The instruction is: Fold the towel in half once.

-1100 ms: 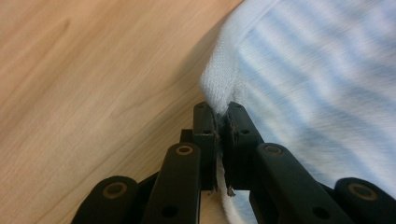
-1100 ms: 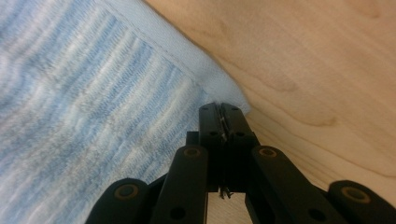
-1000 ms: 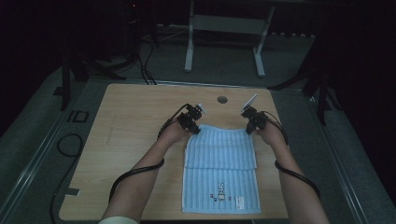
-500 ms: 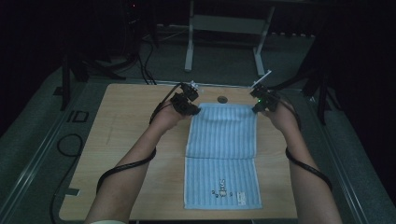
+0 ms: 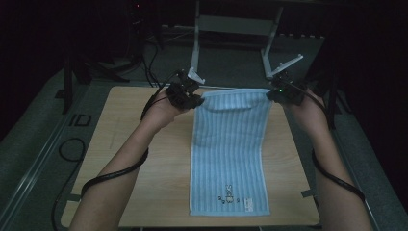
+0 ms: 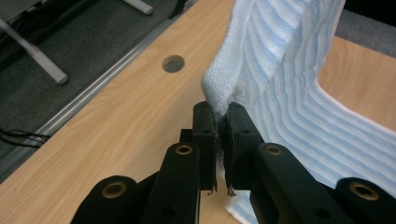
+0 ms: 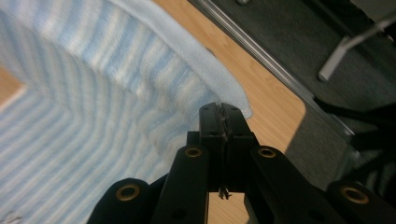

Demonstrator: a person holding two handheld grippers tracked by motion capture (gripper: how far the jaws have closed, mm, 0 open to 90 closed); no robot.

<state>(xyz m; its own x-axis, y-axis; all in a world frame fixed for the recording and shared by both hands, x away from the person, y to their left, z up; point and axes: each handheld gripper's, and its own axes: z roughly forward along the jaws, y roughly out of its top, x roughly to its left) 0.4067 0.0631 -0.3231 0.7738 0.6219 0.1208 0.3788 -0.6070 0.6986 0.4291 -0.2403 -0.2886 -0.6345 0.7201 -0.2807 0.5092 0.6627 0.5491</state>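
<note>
High view: left tongs [image 5: 196, 99] clamped on striped towel [image 5: 230, 149] corner at 11 o'clock, right tongs [image 5: 272, 95] clamped on corner at 1 o'clock; far edge lifted, rest flat on tabletop [image 5: 130, 159].

the towel [image 5: 228, 144] is soft cloth, a looped terry with a fuzzy, matt surface, woven in pale blue and white stripes. the table [image 5: 120, 144] has a light wood top, smooth and a little satin, with fine grain. the left gripper [image 6: 222, 119] and the right gripper [image 7: 222, 116] are of black plastic, slightly shiny, with small brass-coloured metal rivets. the floor [image 5: 43, 144] around looks like grey matt carpet, rough. the table edge has a metal strip [image 6: 93, 93], dull silver.
</note>
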